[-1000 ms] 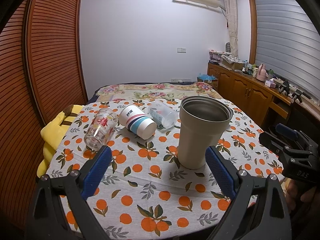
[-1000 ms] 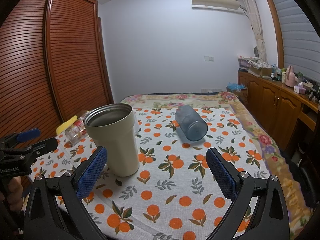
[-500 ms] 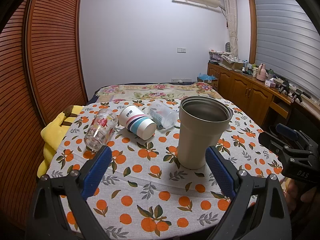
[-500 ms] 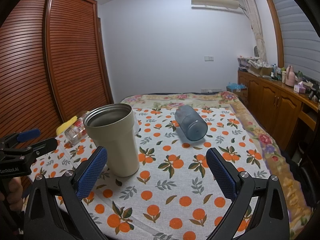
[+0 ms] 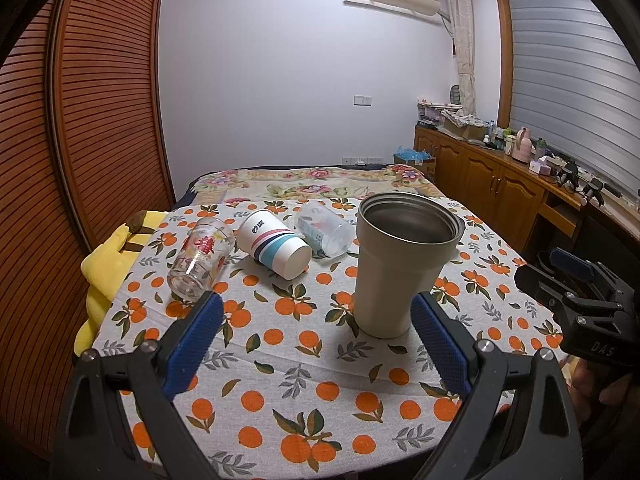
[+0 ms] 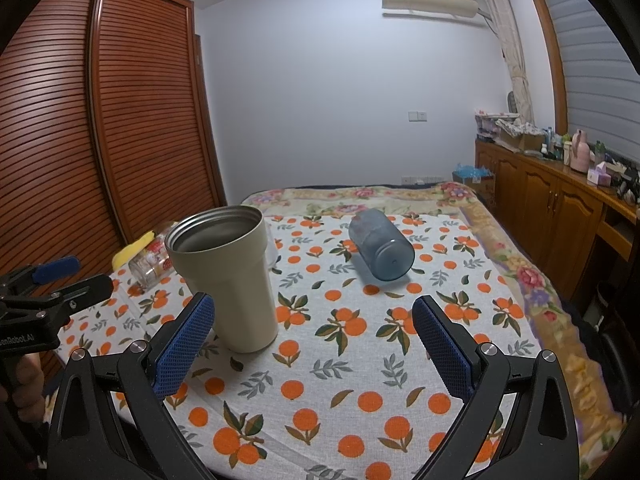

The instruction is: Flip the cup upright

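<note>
A beige metal tumbler stands upright on the orange-print tablecloth; it also shows in the right wrist view. Behind it lie three cups on their sides: a clear glass with red print, a white paper cup with stripes and a clear plastic cup. A blue glass cup lies on its side farther right. My left gripper is open and empty in front of the tumbler. My right gripper is open and empty, near the tumbler's right side.
A yellow plush toy hangs off the table's left edge. A wooden slatted wardrobe stands left. A bed lies behind the table and a wooden sideboard with clutter runs along the right.
Both grippers have held nearly still and stay open. The cups have not moved.
</note>
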`<control>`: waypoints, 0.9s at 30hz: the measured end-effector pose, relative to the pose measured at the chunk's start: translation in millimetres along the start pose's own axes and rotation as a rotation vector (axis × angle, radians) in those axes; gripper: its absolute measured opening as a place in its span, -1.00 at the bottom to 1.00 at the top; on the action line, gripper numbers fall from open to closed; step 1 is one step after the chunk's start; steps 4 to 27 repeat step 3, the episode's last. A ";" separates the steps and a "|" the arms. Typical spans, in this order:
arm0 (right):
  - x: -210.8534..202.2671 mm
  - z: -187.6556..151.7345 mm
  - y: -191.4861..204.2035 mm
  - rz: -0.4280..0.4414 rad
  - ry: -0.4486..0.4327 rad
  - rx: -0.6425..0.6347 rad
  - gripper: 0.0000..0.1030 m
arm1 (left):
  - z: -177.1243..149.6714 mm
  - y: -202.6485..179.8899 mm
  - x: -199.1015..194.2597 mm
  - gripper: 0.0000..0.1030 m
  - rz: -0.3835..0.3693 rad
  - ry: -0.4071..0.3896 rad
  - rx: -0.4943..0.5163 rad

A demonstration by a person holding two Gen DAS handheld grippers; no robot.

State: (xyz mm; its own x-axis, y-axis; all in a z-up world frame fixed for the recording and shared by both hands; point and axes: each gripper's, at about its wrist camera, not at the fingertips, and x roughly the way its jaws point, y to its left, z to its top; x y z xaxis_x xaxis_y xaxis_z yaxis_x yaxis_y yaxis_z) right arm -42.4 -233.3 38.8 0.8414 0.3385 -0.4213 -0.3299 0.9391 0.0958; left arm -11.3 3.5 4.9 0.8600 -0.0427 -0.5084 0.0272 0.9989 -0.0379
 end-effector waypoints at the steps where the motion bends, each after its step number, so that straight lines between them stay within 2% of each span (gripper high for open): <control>1: -0.1 0.0 0.0 0.000 -0.001 0.000 0.96 | 0.0 0.2 0.0 0.85 0.001 0.000 0.000; 27: 0.0 0.0 0.0 0.000 0.000 0.000 0.96 | 0.1 0.0 0.0 0.85 0.000 0.000 0.000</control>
